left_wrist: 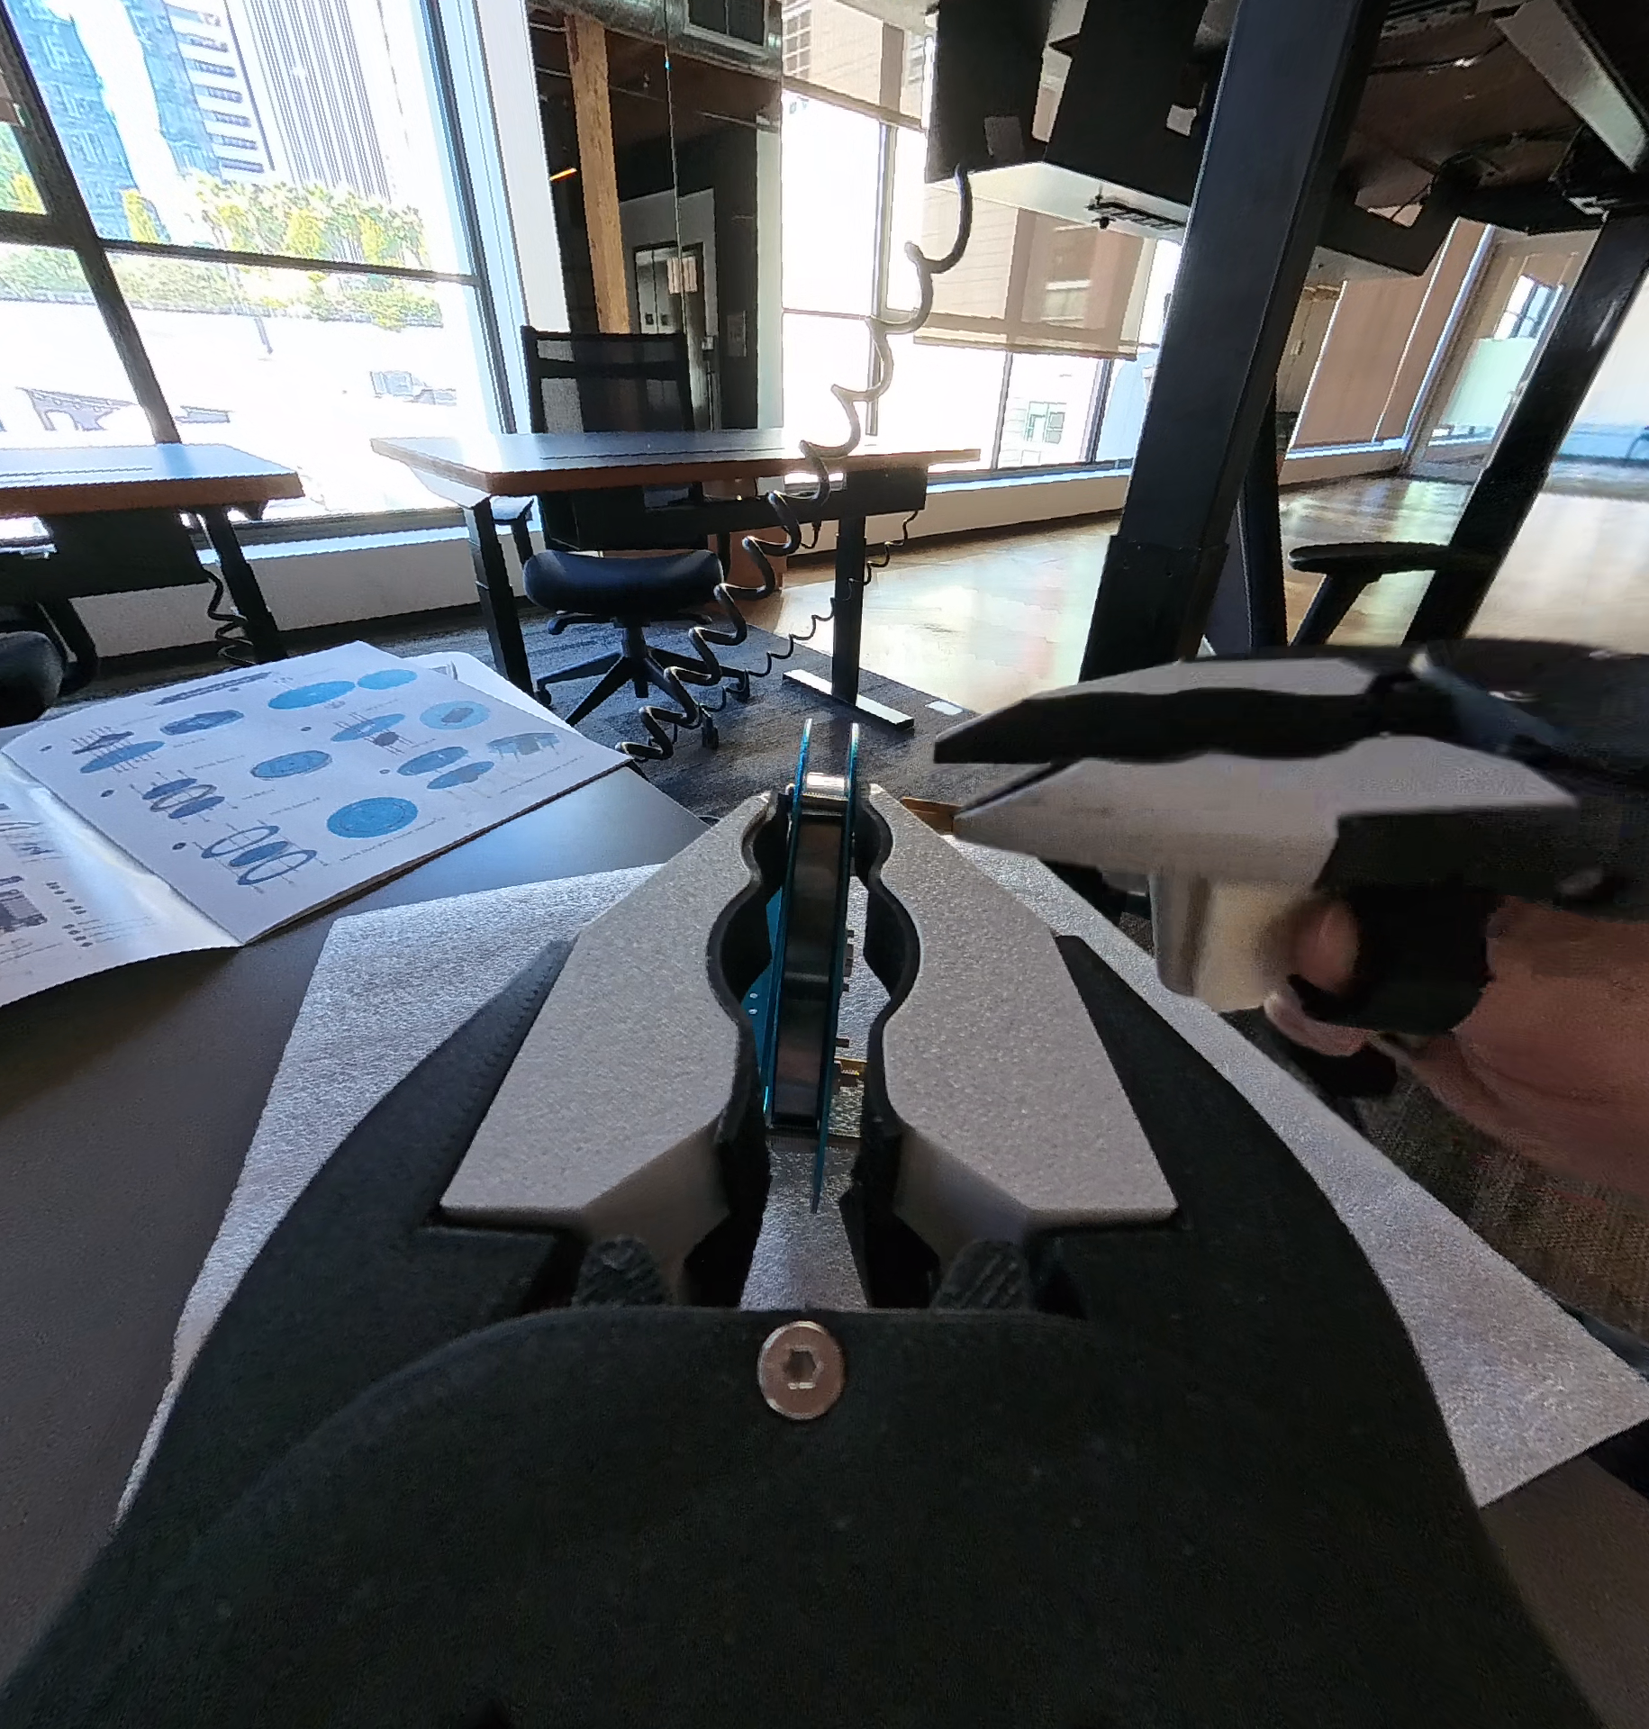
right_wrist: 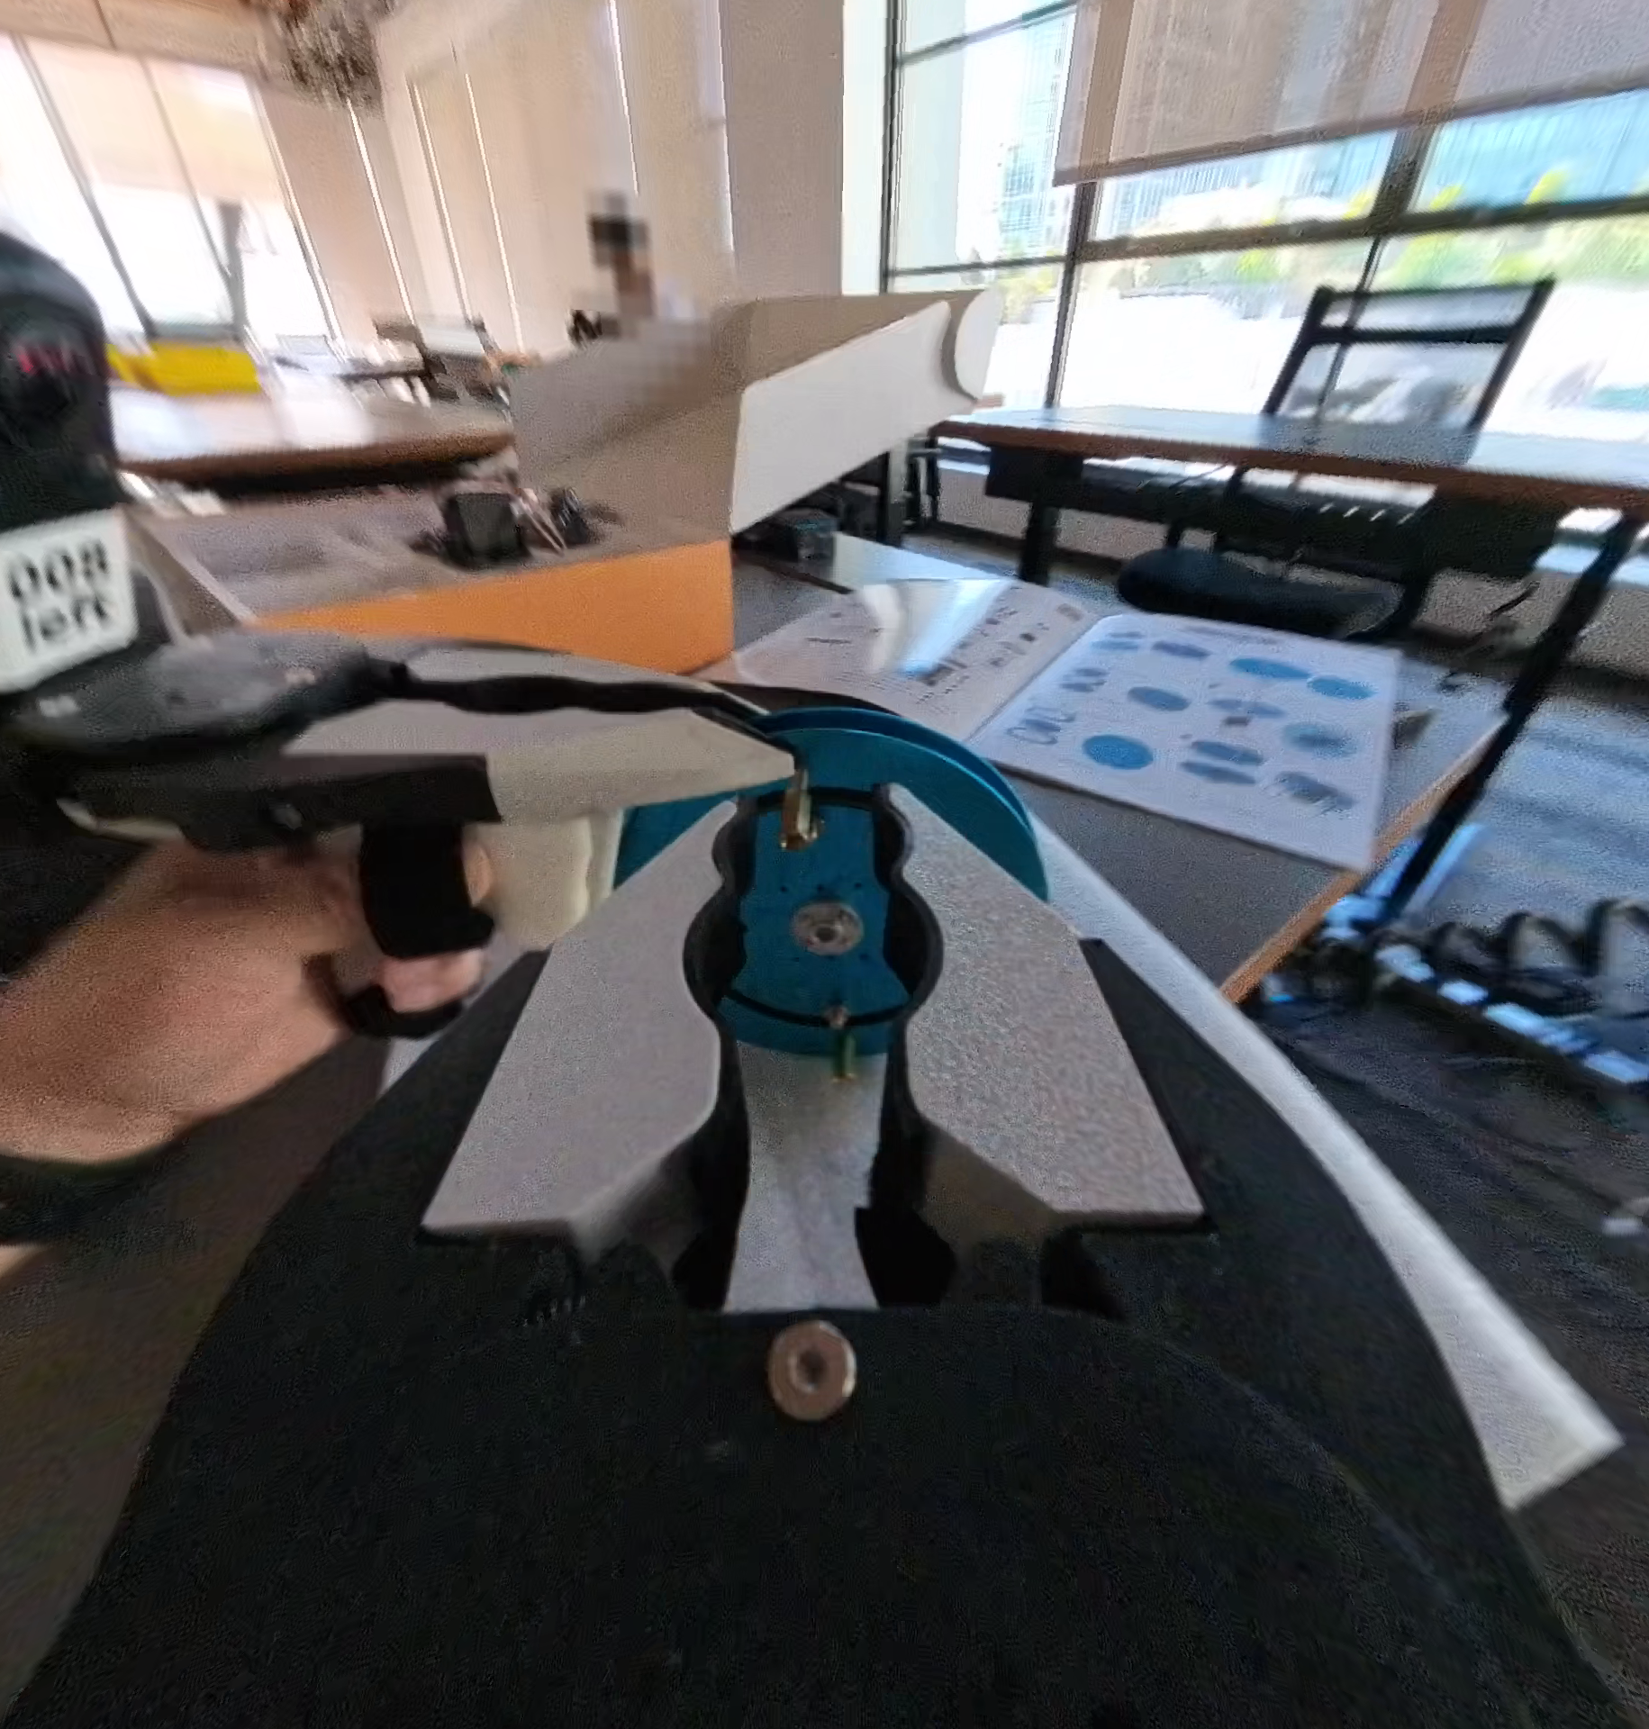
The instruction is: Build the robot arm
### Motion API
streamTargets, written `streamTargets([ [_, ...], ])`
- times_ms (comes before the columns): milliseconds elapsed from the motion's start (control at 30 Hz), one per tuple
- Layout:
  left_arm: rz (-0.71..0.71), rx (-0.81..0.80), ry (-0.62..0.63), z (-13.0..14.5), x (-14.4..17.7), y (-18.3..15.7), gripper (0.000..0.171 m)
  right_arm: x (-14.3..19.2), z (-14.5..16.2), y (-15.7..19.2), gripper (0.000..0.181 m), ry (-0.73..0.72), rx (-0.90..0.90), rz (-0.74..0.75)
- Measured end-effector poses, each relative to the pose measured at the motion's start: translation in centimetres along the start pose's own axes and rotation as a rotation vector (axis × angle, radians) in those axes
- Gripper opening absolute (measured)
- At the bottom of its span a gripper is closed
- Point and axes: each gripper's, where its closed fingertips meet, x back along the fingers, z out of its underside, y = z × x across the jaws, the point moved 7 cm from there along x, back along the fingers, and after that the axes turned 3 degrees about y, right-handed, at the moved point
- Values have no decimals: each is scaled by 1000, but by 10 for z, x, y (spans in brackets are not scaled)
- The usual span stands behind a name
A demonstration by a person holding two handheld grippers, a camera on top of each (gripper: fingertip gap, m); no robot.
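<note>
The dark bench [left_wrist: 100,1169] sits under both claws, with a white foam sheet [left_wrist: 409,1010] right below them and an open booklet [left_wrist: 268,795] off to the left claw's left. Left claw [left_wrist: 816,833] is pinching a blue disc assembly [left_wrist: 806,982] edge-on. Right claw [right_wrist: 816,814] faces the disc's flat side, tips nearly together around a small brass standoff [right_wrist: 795,816] on it; can't tell if it's actually gripping.

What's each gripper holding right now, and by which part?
The left gripper is shut on the blue disc assembly, clamping it edge-on across its two plates. The right gripper pinches a brass standoff on the assembly's face.
</note>
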Motion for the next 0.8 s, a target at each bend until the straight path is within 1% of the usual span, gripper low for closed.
streamTargets([
  [67, 3, -1, 1, 0, 0, 0, 12, -1, -1, 7, 13, 66, 229, 85],
  [100, 1, -5, 2, 0, -1, -1, 12, -2, -3, 10, 9, 87, 286, 110],
  [133, -2, -6, 2, 0, -1, -1, 12, -4, -3, 13, 5, 103, 307, 117],
  [167, -7, -3, 1, 0, 0, 0, 12, -5, -4, 14, 5, 110, 298, 130],
  [200, -8, 5, -1, 0, 0, 1, 12, -6, -4, 14, 5, 114, 258, 130],
  [233, -7, 13, -2, 0, 1, 2, 12, -7, -5, 12, 4, 106, 165, 110],
  [267, -9, 15, -2, 0, 1, 2, 12, -6, -4, 8, 3, 90, 9, 67],
  [300, -10, 12, -2, 0, 0, 2, 12, -6, -2, 4, 3, 67, -201, 2],
  [400, -12, 0, -2, 0, 0, 1, 12, -6, 13, -9, 2, -36, -1008, -287],
  [433, -10, -3, -1, 0, 0, 0, 12, -7, 20, -11, 3, -70, -1228, -385],
  [467, -7, -4, -1, 0, 0, 0, 12, -8, 25, -11, 4, -101, -1347, -455],
  [500, -3, -5, 0, 0, 0, 0, 12, -8, 27, -10, 4, -125, -1331, -472],
  [533, 1, -8, 1, 0, 0, -1, 12, -6, 25, -10, 5, -135, -1218, -443],
  [567, 2, -11, 2, 0, 0, -2, 12, -4, 22, -10, 5, -131, -1053, -385],
  [600, -1, -11, 1, 0, 0, -1, 12, -2, 16, -10, 6, -127, -849, -325],
  [667, 0, 4, 0, 0, 1, 0, 12, 3, 2, -7, 19, -105, -418, -183],
  [700, 1, 9, -1, 0, 1, 1, 12, 5, -3, -4, 24, -80, -222, -111],
  [733, 1, 7, 0, 0, 0, 1, 12, 5, -6, 1, 25, -40, -48, -58],
  [800, 1, -1, 1, 0, 0, 0, 12, 0, -7, 9, 25, 67, 190, 26],
])
